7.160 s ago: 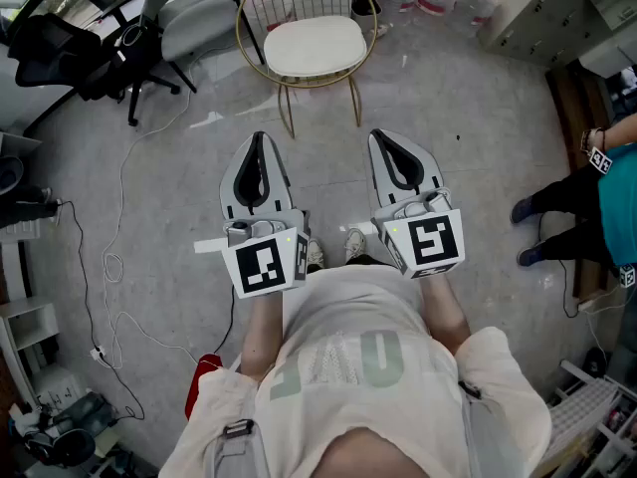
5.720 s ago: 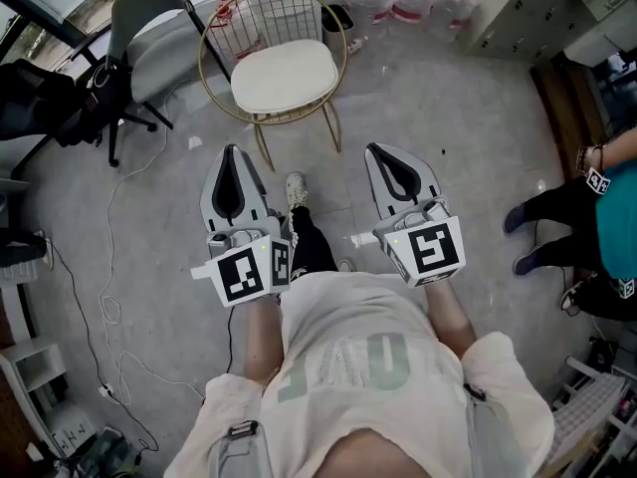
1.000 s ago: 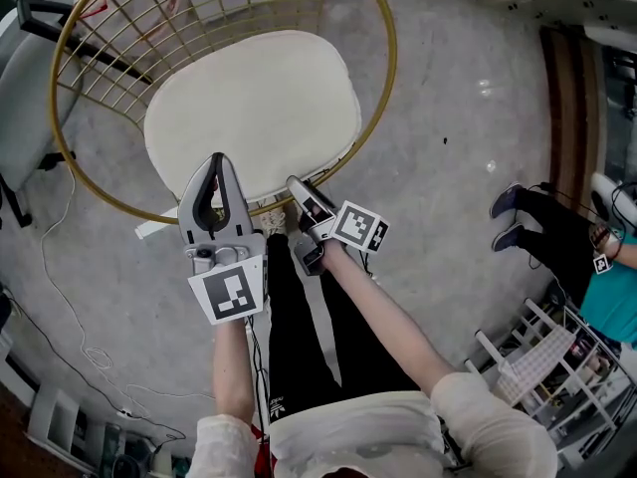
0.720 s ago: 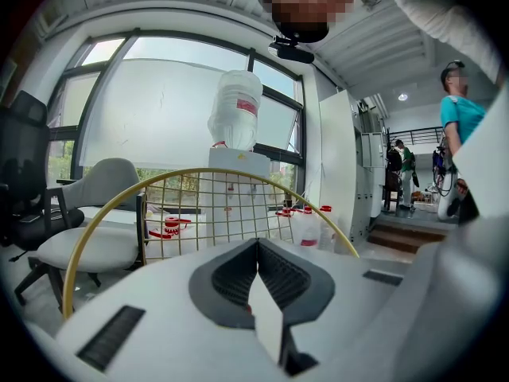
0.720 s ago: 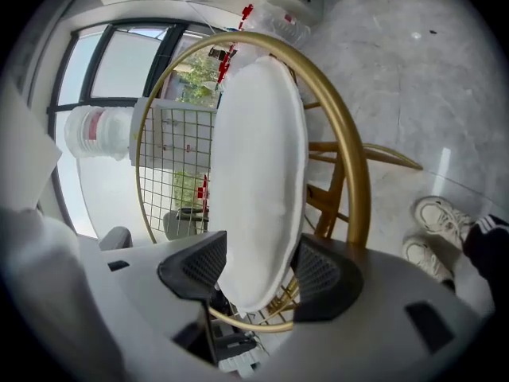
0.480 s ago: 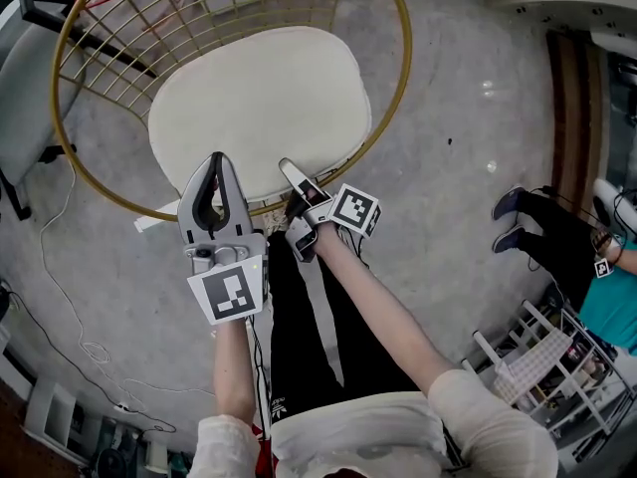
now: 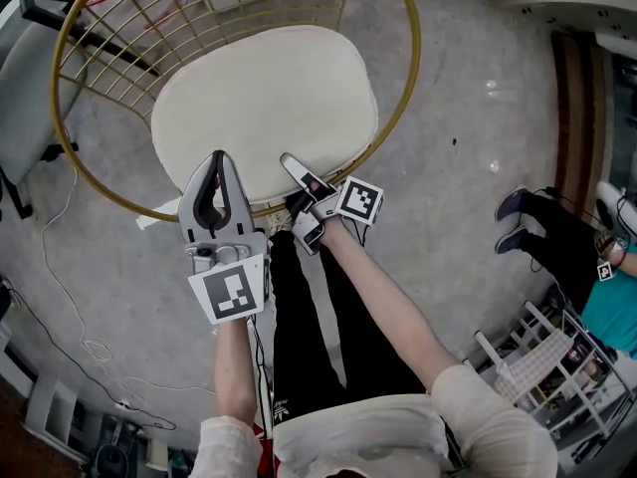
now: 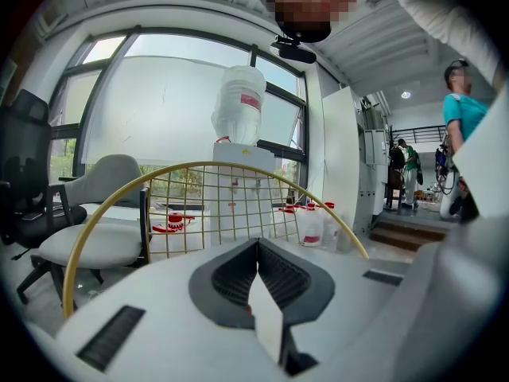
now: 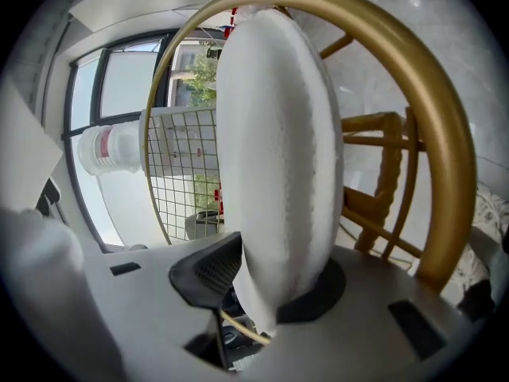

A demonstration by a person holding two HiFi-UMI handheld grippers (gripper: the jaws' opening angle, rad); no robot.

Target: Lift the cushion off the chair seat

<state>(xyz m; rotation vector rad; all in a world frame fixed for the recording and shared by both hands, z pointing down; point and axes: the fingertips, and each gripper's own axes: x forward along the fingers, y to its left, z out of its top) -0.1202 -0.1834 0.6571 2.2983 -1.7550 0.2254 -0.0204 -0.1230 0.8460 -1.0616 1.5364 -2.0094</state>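
Right gripper view: jaws of the right gripper (image 9: 270,281) have just been closing and now pinch the front edge of the cushion (image 9: 278,134), which lies on the chair (image 9: 441,126) seat. It's a one-sided bite, so it might sag and slip out on the lift. The left gripper (image 8: 256,241) has its jaws pressed together, empty.

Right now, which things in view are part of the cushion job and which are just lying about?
Job:
cushion
gold chair
right hand-held gripper, jaws have just been closing on the cushion's front edge
left hand-held gripper, shut, empty

Lying about:
grey office chair
water jug
wire rack
bystander
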